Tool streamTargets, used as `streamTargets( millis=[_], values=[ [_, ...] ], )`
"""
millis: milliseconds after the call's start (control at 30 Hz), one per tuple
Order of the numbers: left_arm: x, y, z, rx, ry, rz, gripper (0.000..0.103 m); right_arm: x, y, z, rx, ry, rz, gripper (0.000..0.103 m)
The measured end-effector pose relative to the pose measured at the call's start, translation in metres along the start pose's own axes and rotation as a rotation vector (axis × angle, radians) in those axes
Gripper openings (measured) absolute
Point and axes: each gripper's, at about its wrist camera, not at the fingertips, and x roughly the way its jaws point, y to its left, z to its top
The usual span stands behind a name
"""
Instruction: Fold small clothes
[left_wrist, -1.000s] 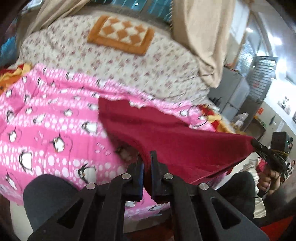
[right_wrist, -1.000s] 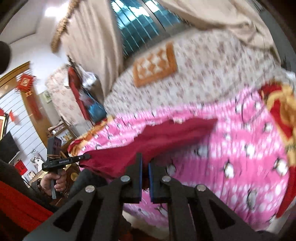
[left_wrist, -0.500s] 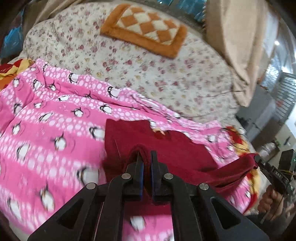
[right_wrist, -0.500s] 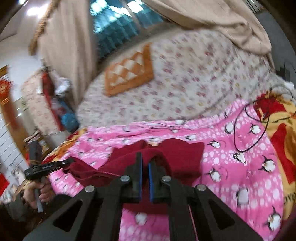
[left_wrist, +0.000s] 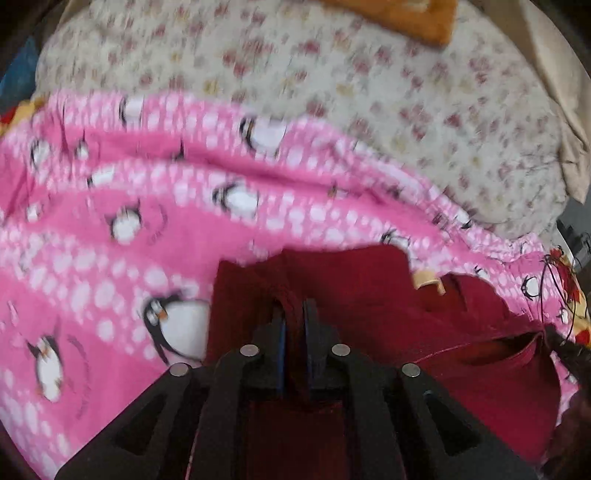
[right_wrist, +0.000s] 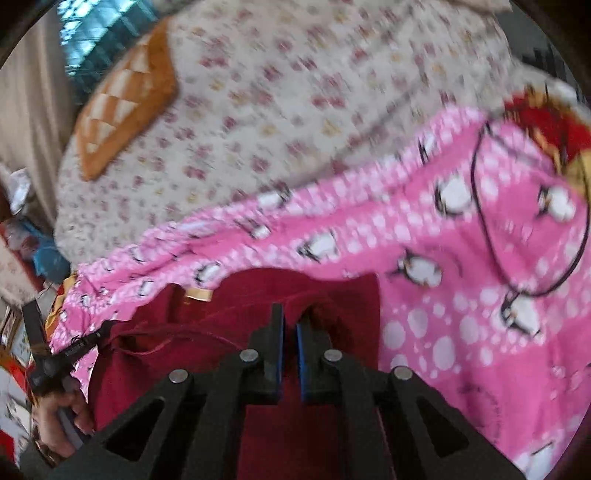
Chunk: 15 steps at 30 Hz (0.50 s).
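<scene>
Looks like we're mid-fold here. The left gripper (left_wrist: 293, 325) has its jaws pinched on an edge of the dark red garment (left_wrist: 369, 295), which lies partly doubled over on the pink penguin blanket (left_wrist: 110, 258). The right gripper (right_wrist: 290, 332) is clamped on the opposite edge. I'd guess flattening and more folds are left. Only the right view shows the looped black cable (right_wrist: 480, 229) and the orange checkered cushion (right_wrist: 122, 103) whole.

left gripper (left_wrist: 294, 325) low and level, jaws pinched nearly together on a fold of dark red garment (left_wrist: 369, 295). right gripper (right_wrist: 289, 332) likewise, jaws clamped narrow on the same cloth. bare hand (right_wrist: 62, 421) wrapped round left handle.
</scene>
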Motion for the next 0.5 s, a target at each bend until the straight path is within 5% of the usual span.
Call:
streamTargets(
  millis=[133,233,300,333,500],
  values=[
    [-0.006,0.002,0.002,0.005,0.01,-0.029,0.003,0.009,0.001,0.004,0.013,0.013,0.022,0.014],
    [-0.018,0.002,0.006,0.004,-0.032,-0.051,0.02,-0.006,0.005,0.006,0.029,-0.048,0.072,0.019],
    [-0.033,-0.004,0.009,0.056,-0.112,0.009,0.075,-0.021,0.006,0.006,0.036,-0.093,0.117,0.02],
    [-0.041,-0.005,0.01,0.077,-0.152,0.026,0.089,-0.028,0.006,0.006,0.041,-0.111,0.125,0.021],
    [-0.068,0.004,0.015,0.054,-0.269,-0.003,0.091,-0.046,-0.004,0.003,0.086,-0.181,0.082,0.024]
  ],
)
